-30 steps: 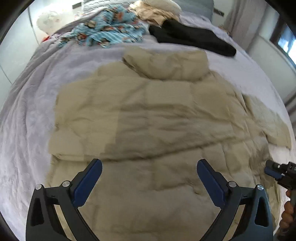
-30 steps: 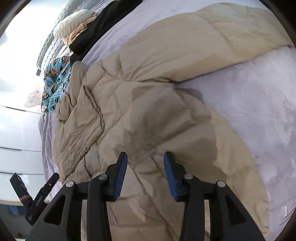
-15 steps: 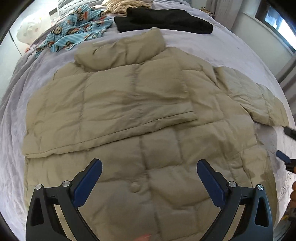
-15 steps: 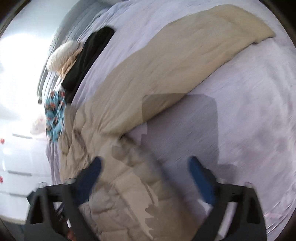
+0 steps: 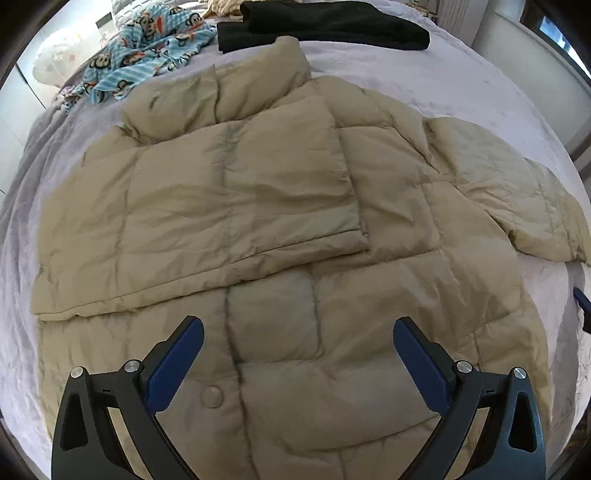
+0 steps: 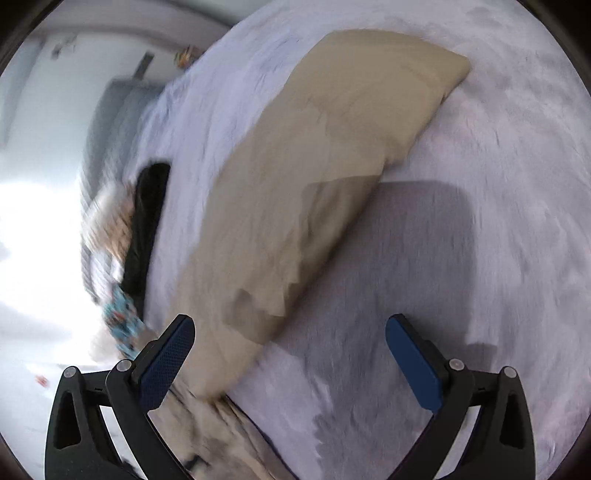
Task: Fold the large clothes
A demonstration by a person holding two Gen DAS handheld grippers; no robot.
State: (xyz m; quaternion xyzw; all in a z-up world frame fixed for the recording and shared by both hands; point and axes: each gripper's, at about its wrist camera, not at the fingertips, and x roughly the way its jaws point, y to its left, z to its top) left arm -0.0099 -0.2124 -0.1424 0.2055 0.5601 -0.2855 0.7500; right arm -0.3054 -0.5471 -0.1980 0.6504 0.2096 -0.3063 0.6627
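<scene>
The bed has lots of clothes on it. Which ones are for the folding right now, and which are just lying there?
For the folding:
- big beige puffy quilted jacket
- its spread-out sleeve

Just lying there:
- blue monkey-print fleece
- black garment
- cream knitted thing
- lilac bedspread underneath

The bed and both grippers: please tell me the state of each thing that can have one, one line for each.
beige puffer jacket: spread flat, partly folded
left sleeve: folded across the body
right sleeve: stretched out on the bed, not folded
left gripper: open, empty, above the jacket
right gripper: open, empty
black garment: lying loose, unfolded
blue monkey-print cloth: crumpled
</scene>
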